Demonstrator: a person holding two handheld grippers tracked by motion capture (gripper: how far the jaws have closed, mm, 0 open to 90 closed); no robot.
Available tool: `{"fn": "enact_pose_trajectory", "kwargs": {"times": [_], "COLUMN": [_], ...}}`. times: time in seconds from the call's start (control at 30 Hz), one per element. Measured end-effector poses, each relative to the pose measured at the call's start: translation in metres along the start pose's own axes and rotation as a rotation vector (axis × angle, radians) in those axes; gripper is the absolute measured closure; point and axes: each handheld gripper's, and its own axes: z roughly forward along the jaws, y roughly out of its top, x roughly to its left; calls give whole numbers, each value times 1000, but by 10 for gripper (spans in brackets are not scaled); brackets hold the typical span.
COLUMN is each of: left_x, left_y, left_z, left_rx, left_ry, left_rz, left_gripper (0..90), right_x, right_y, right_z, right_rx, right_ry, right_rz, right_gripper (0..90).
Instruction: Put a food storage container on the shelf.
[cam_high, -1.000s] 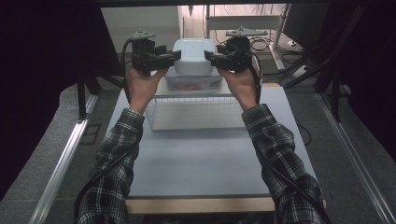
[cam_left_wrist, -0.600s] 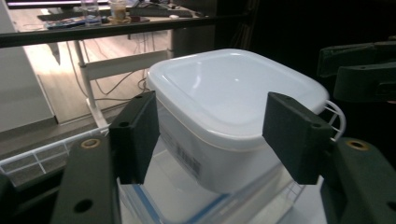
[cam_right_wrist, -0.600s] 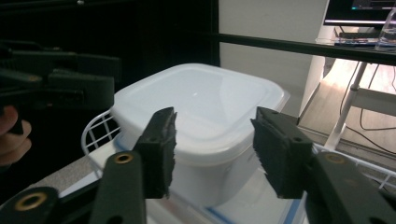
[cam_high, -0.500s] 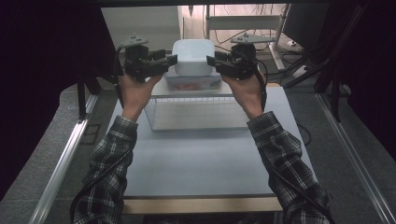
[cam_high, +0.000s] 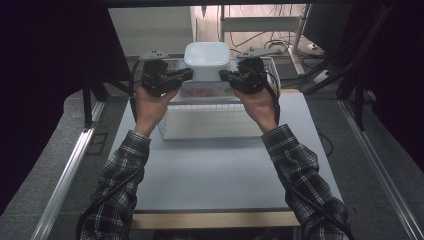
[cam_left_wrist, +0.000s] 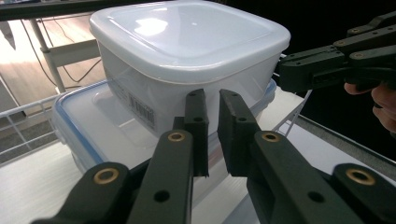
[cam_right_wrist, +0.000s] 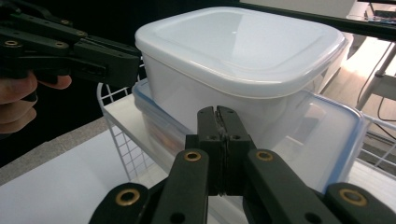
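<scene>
A white lidded tub (cam_high: 207, 60) stands on top of a flatter clear box with a blue-edged lid (cam_left_wrist: 88, 121), and both sit in a white wire basket (cam_high: 210, 120) toward the far edge of the desk (cam_high: 215, 165), midway between its left and right edges. Something reddish shows through the clear box, too dim to name. The left gripper (cam_high: 186, 75) and the right gripper (cam_high: 224, 75) flank the tub, one on each side, each pointing inward at its wall. Compared with a second ago, both hands have travelled a little forward and drawn in, so the tips now sit just beside the tub's sides; whether they touch it cannot be told from above. In the left gripper view the jaws stand slightly apart with a narrow gap and nothing between them; in the right gripper view the jaws are pressed together, empty. With neither gripper set to pinch, the likely plan is to squeeze the tub between the two grippers and lift it off the box below, though that is only a reading of the pose.
</scene>
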Motion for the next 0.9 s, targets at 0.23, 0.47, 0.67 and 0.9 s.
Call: {"fn": "enact_pose_trajectory", "kwargs": {"times": [0.23,0.47,0.67,0.9], "left_x": [-2,-7,-12,-20], "left_y": [1,-6,-19,-33], "left_z": [3,-3,-6,-8], "left_rx": [3,2,10,19], "left_ry": [-2,-25,-49,-74], "left_rz": [2,21,28,31], "left_gripper": [796,748,603,485], "right_x": [-7,-5,3,14], "right_y": [1,-11,-30,-45], "right_z": [1,-3,-6,-9], "right_rx": [-1,-16,-10,2], "right_ry": [-18,4,32,71], "right_rz": [17,28,28,26], "right_gripper": [883,806,664,550]}}
